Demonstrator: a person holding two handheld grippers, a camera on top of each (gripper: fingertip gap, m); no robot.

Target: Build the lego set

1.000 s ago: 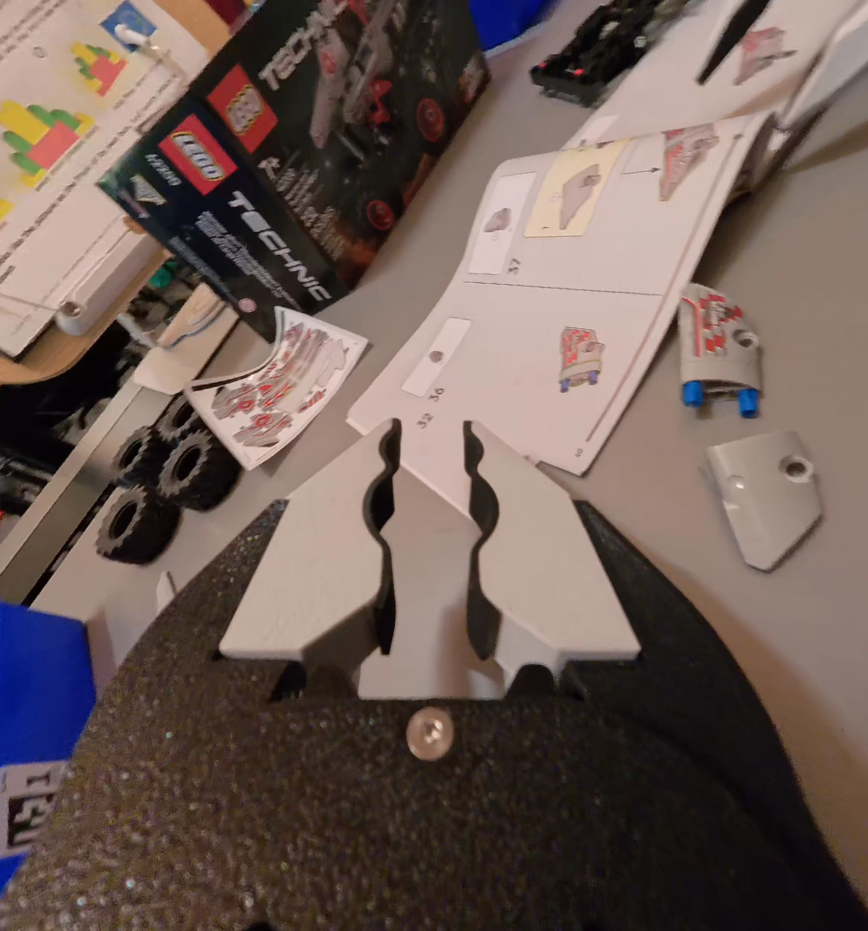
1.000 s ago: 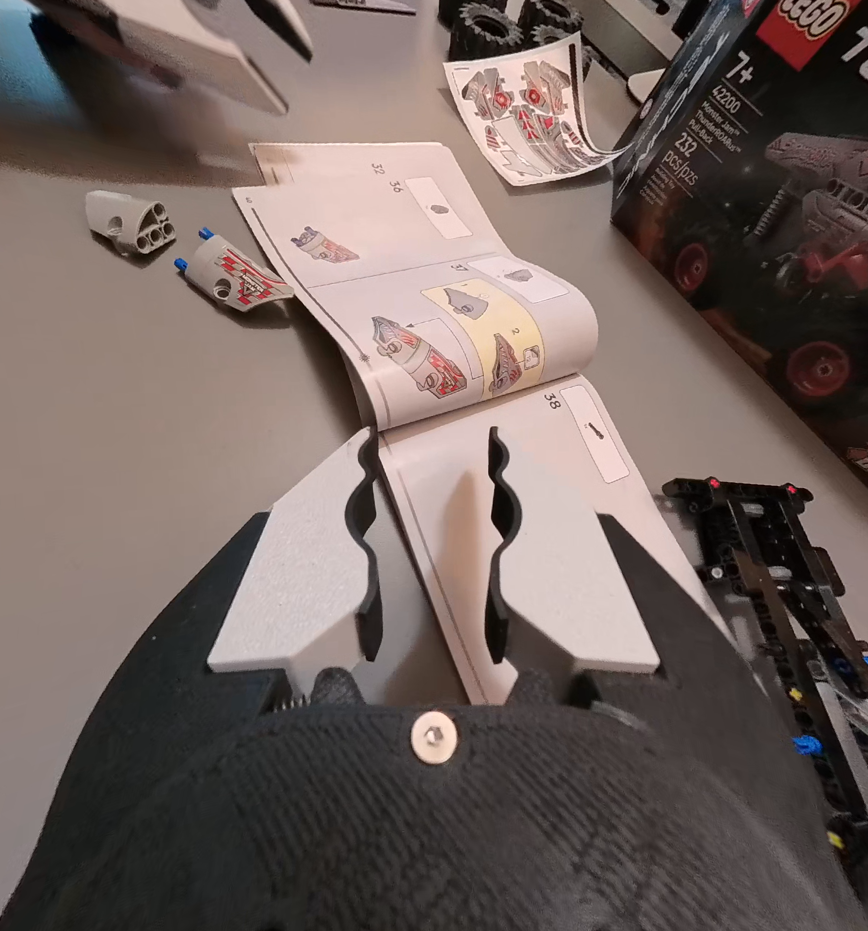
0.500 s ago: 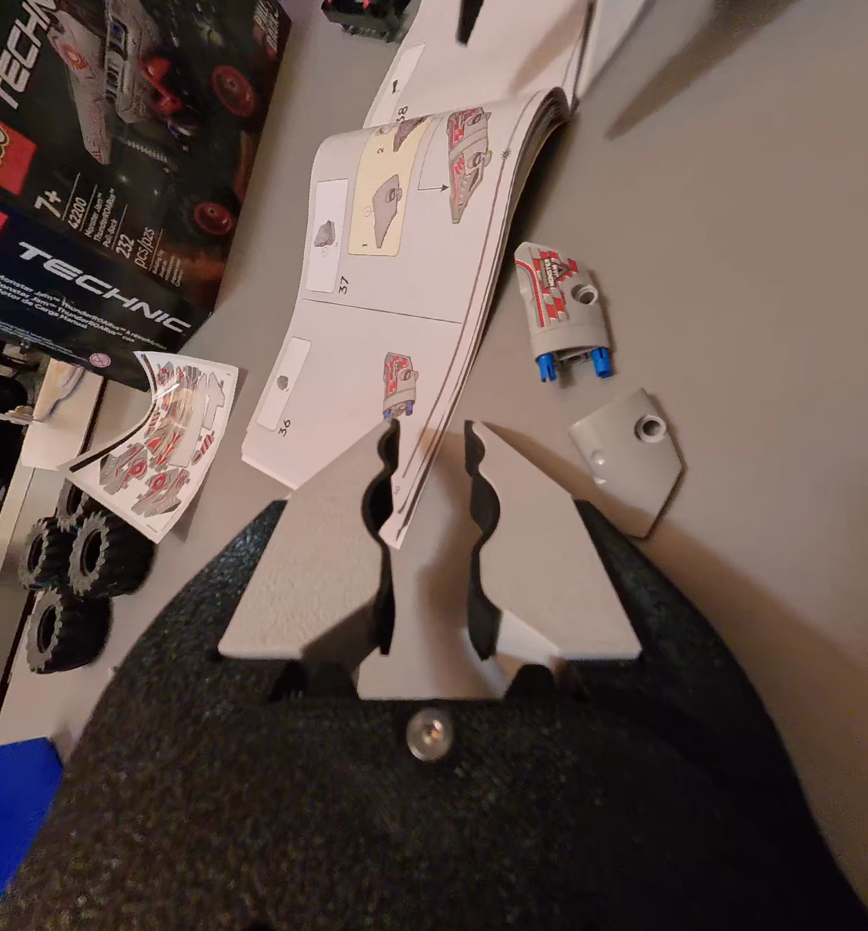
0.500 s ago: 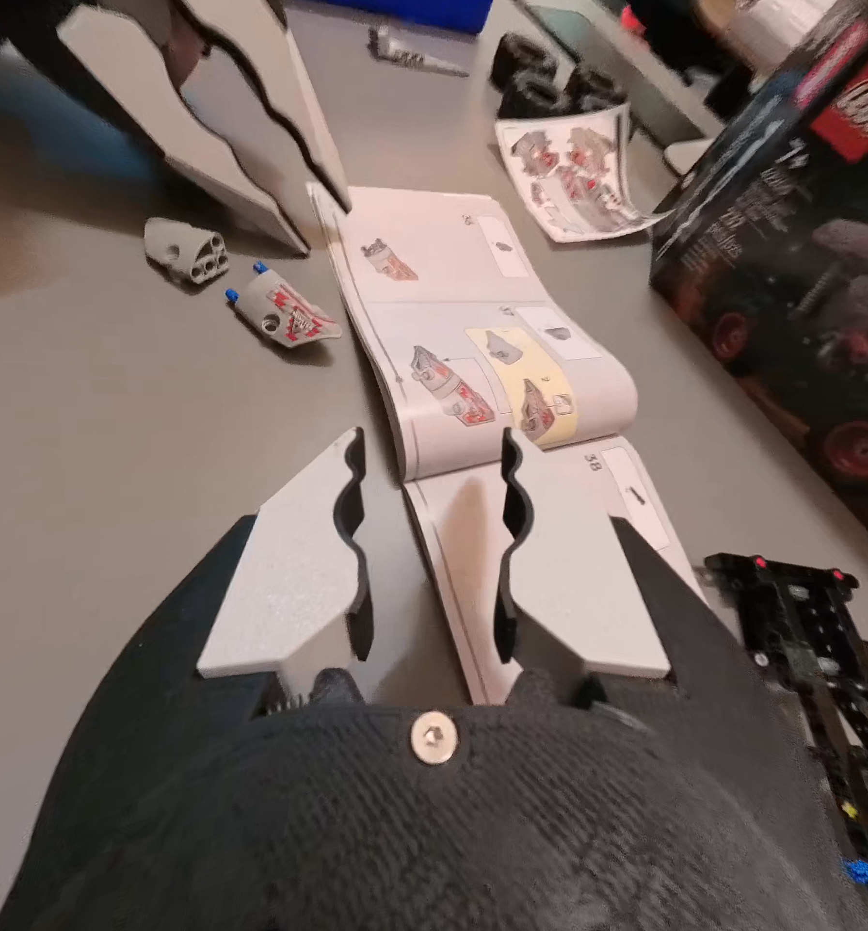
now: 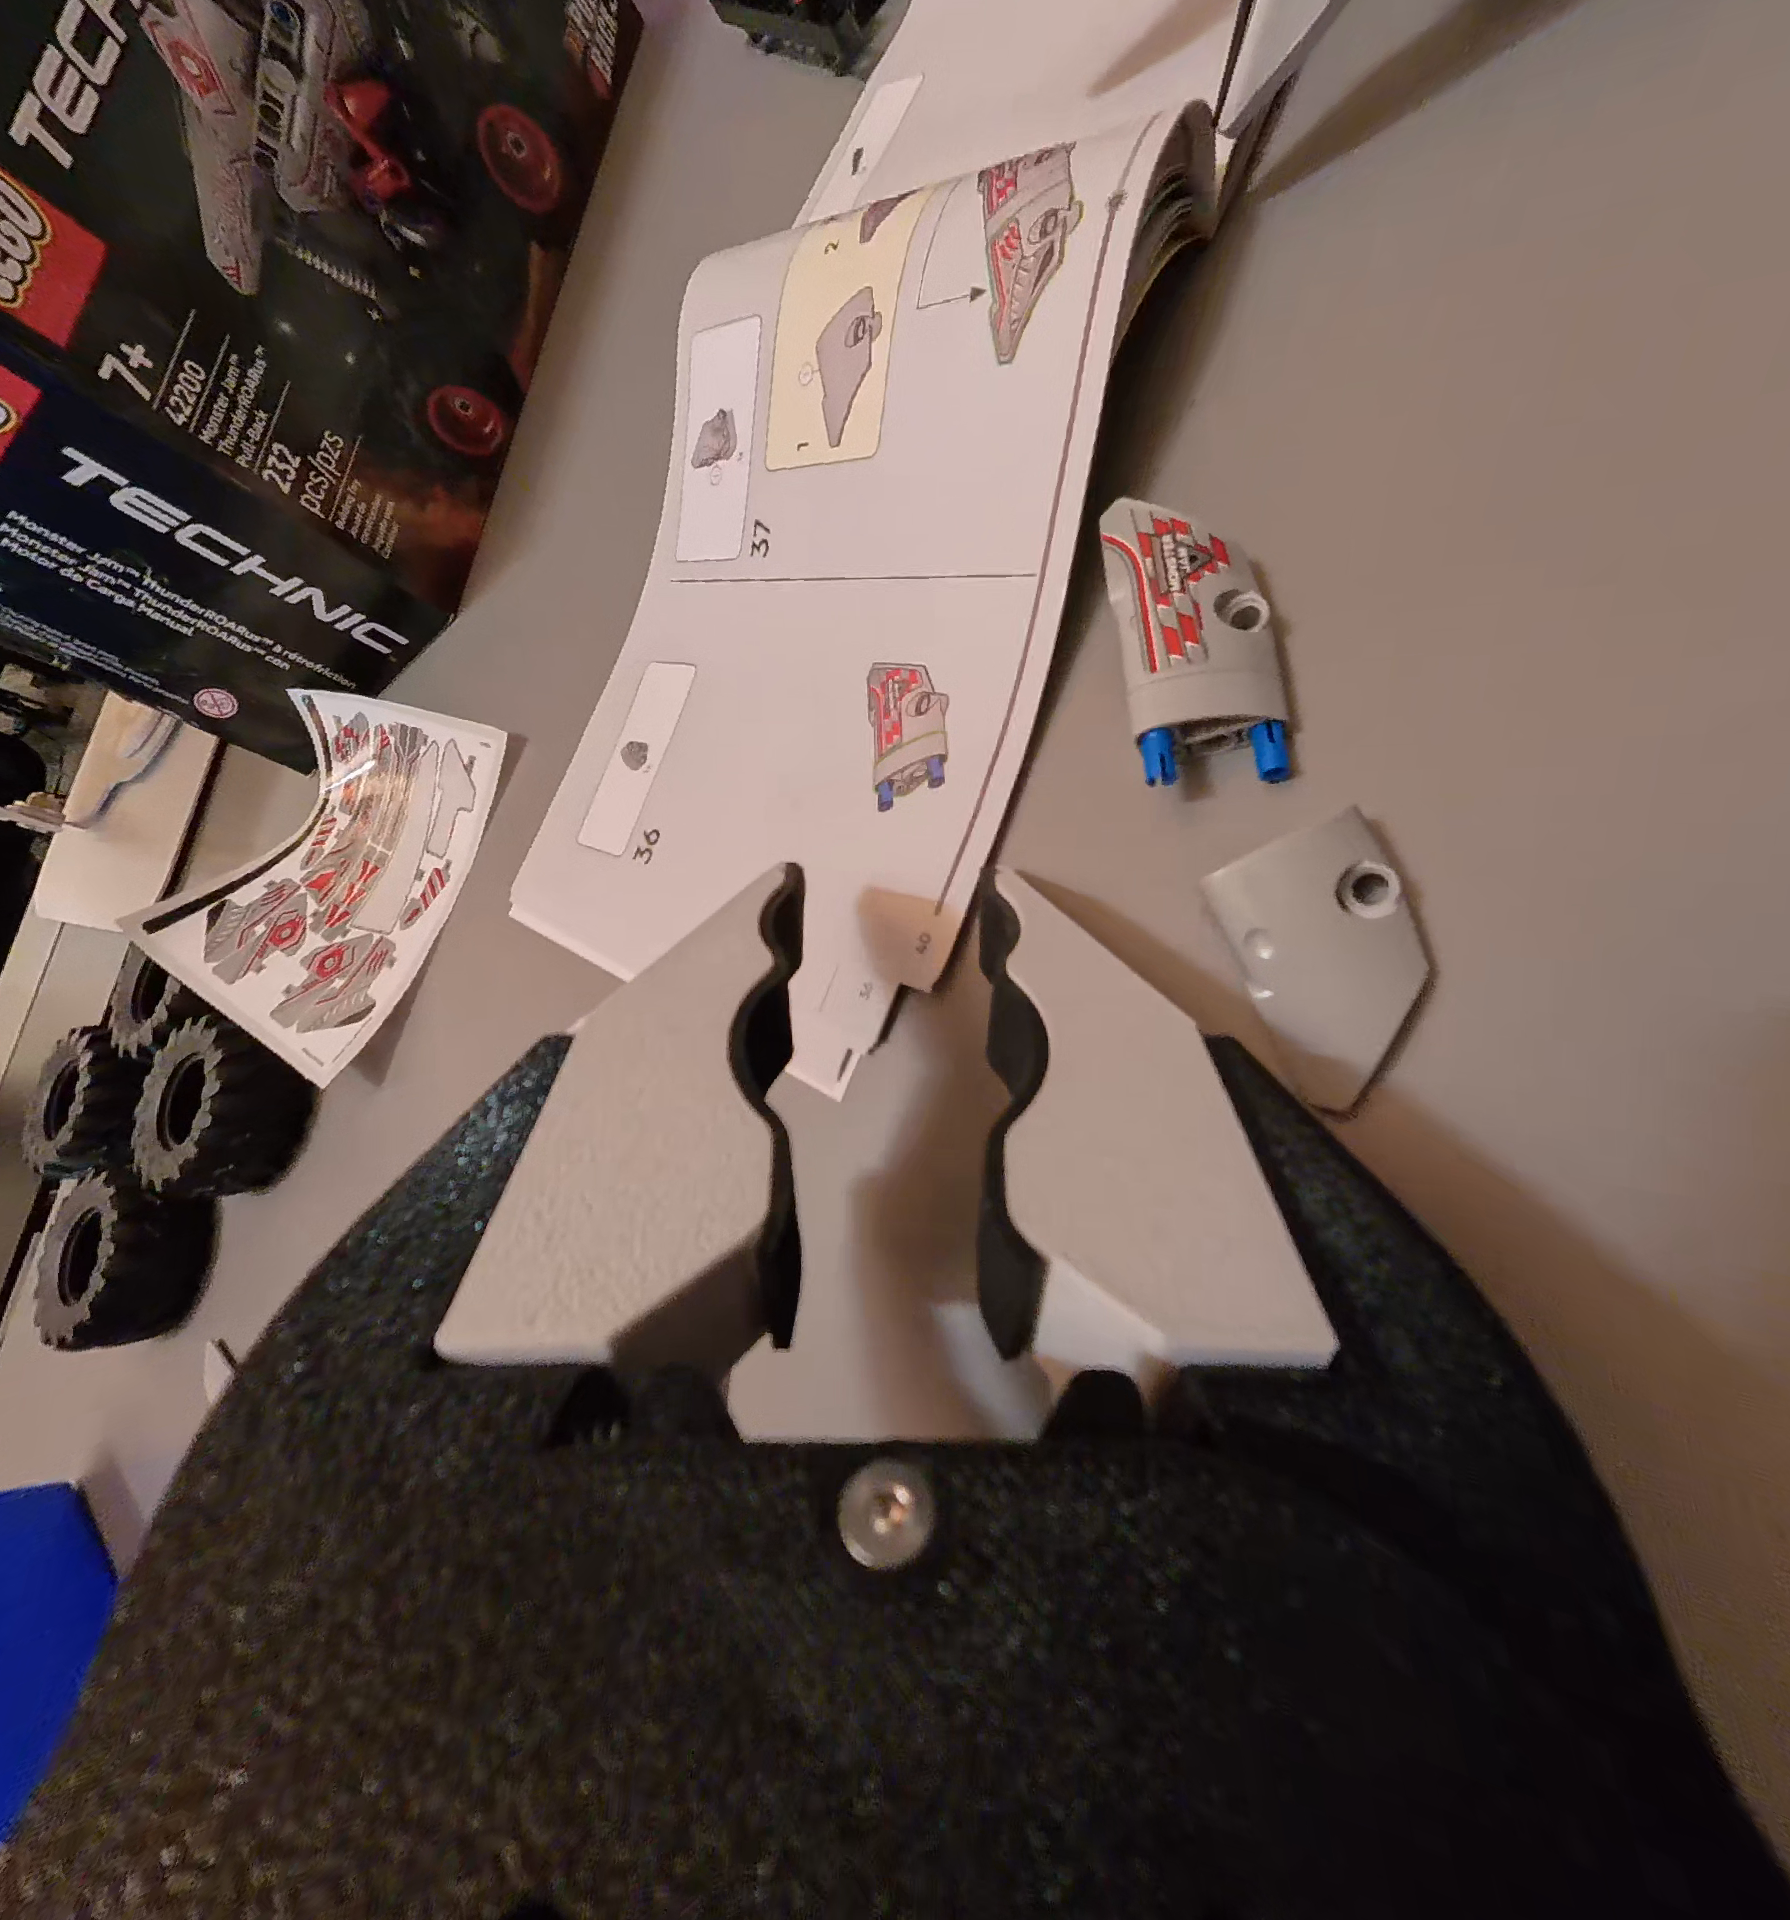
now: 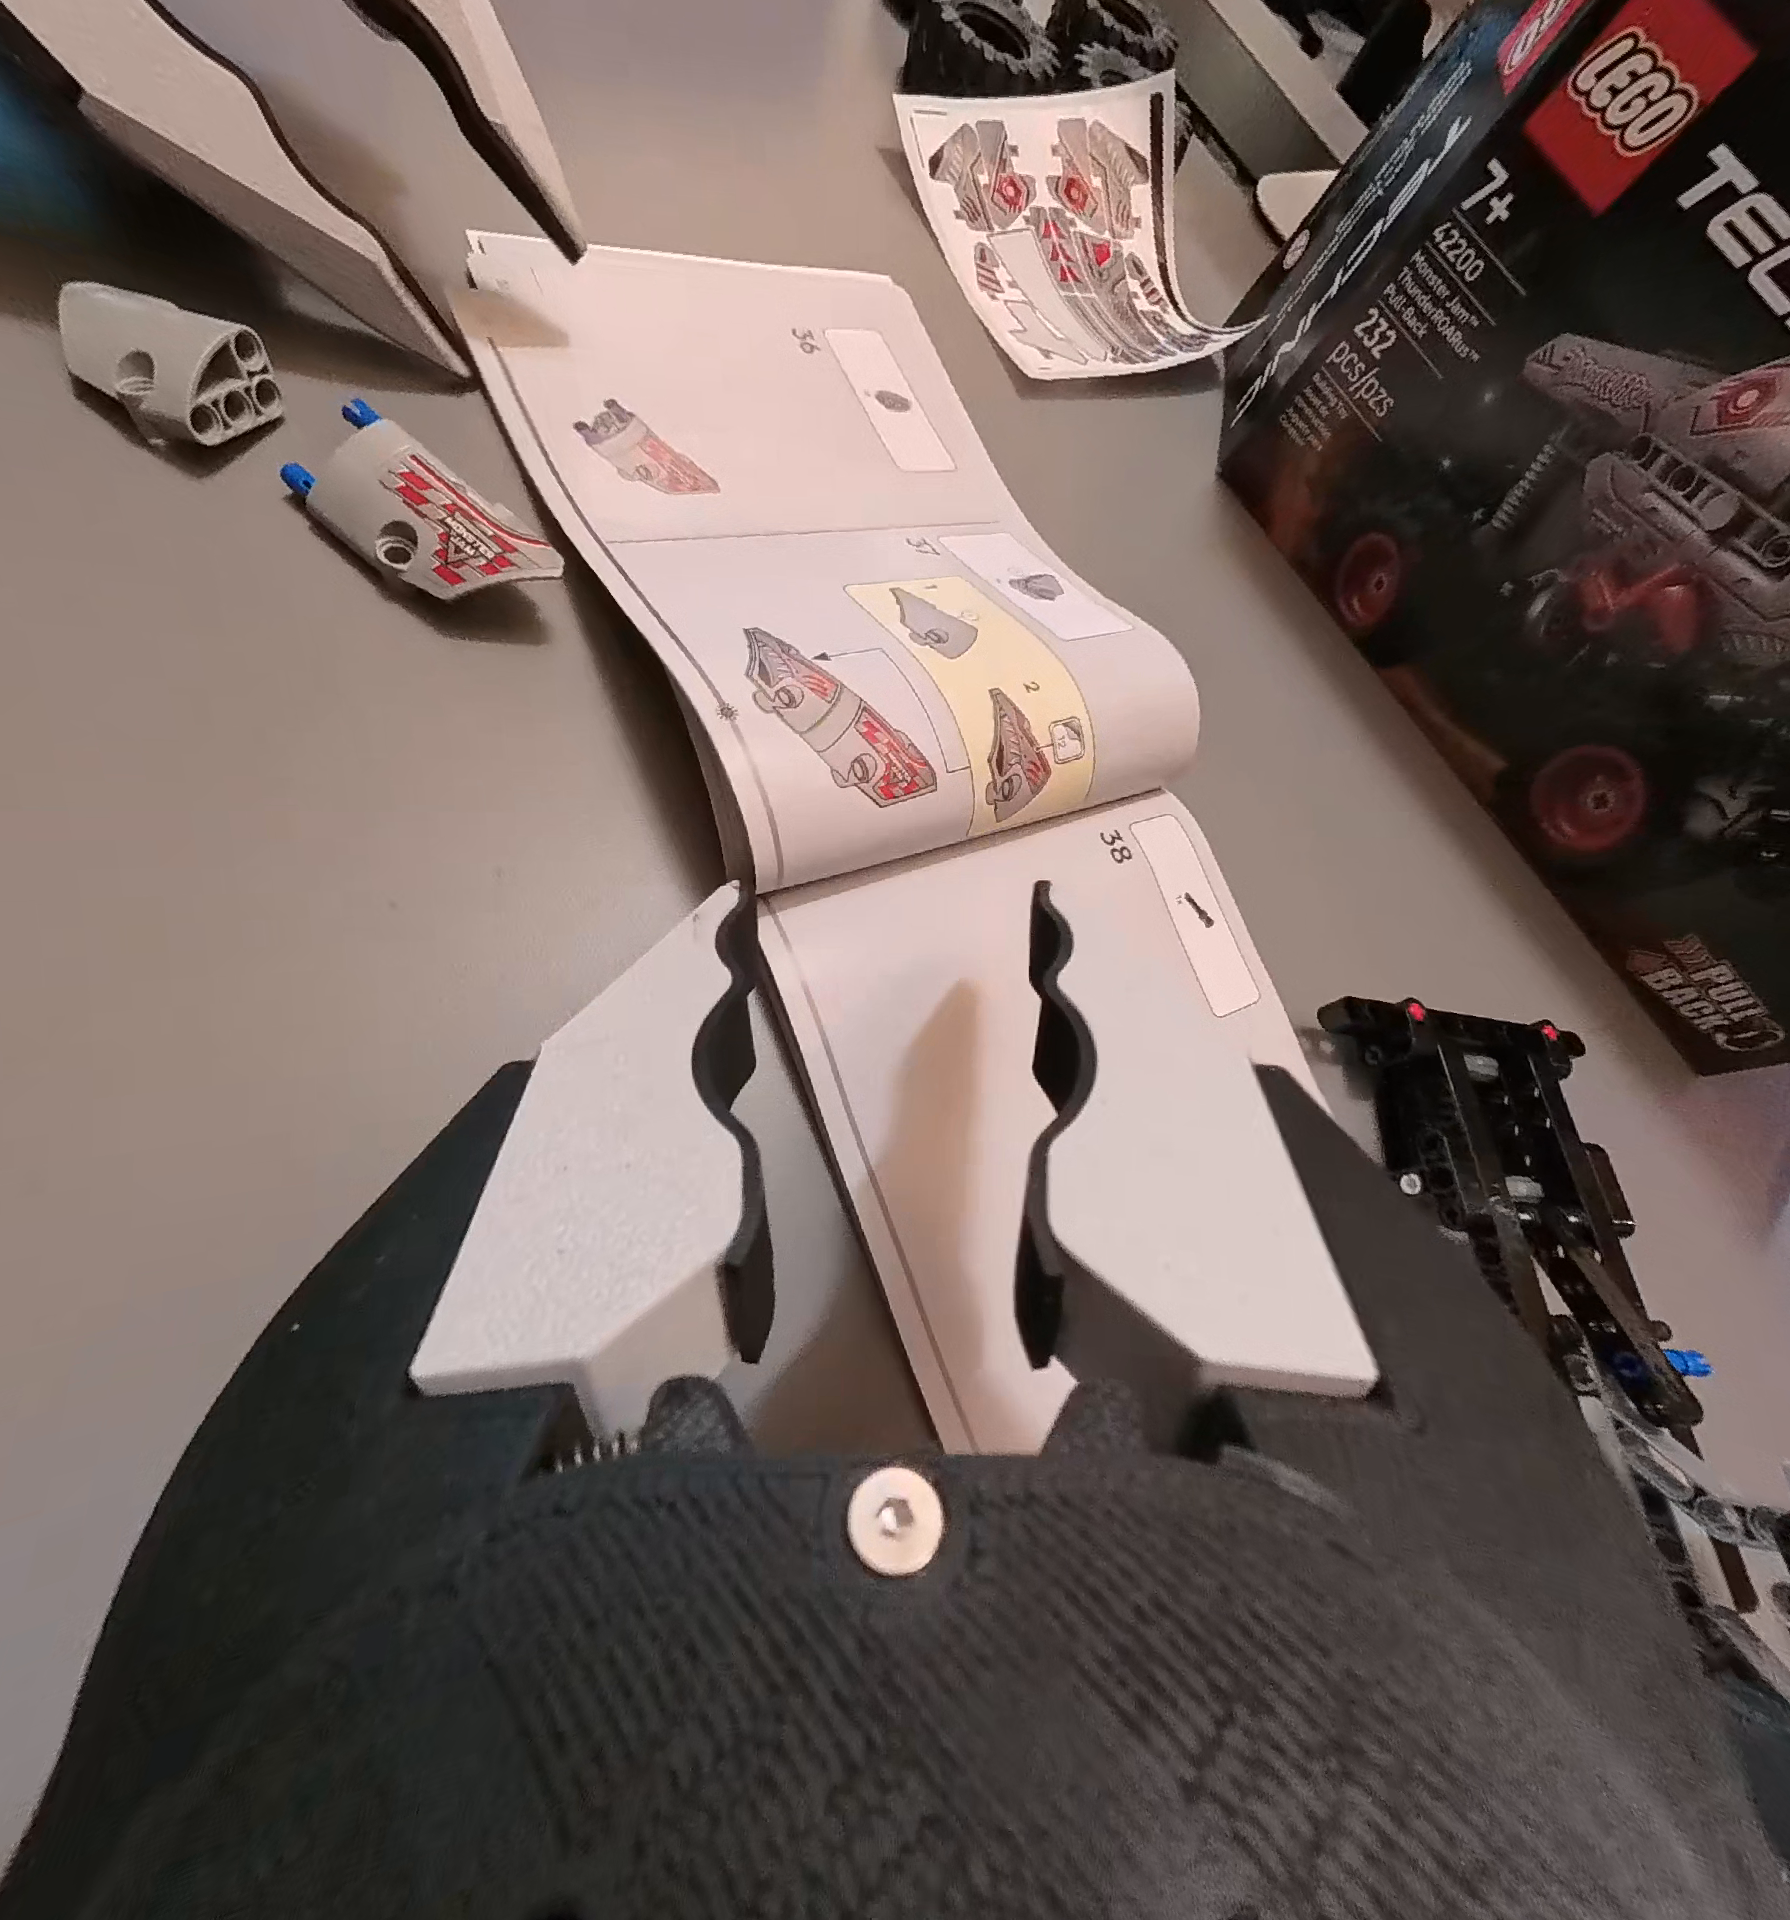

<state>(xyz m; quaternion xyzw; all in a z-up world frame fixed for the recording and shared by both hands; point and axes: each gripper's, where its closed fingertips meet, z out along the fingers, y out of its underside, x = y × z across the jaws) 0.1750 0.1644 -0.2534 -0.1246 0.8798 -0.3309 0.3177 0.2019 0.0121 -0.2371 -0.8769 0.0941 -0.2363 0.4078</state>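
The open instruction booklet (image 5: 839, 623) lies on the grey table. My left gripper (image 5: 891, 904) is open, its jaws standing either side of the booklet's near corner, where one page corner curls up. A grey stickered panel with blue pins (image 5: 1197, 634) and a plain grey panel (image 5: 1317, 956) lie just right of it. My right gripper (image 6: 889, 904) is open and empty above the booklet's (image 6: 766, 436) lower page. That view also shows the left gripper (image 6: 512, 307) at the far corner, the stickered panel (image 6: 423, 514) and the plain panel (image 6: 169, 364).
The set's dark box (image 6: 1597, 468) stands right of the booklet, with a curled sticker sheet (image 6: 1057, 218) and black tyres (image 5: 132, 1143) beyond. A black chassis assembly (image 6: 1493, 1122) lies beside my right gripper. A blue object (image 5: 8, 1621) is at the left gripper's side. My right fingertips sit around 15 cm from my left ones. My left gripper is the nearer one to the blue object (image 5: 8, 1621): about 30 cm, against 45 cm.
My left gripper has swung over to the booklet's corner and come close, so the page corner now sits between its jaws. My right gripper has opened a little wider.
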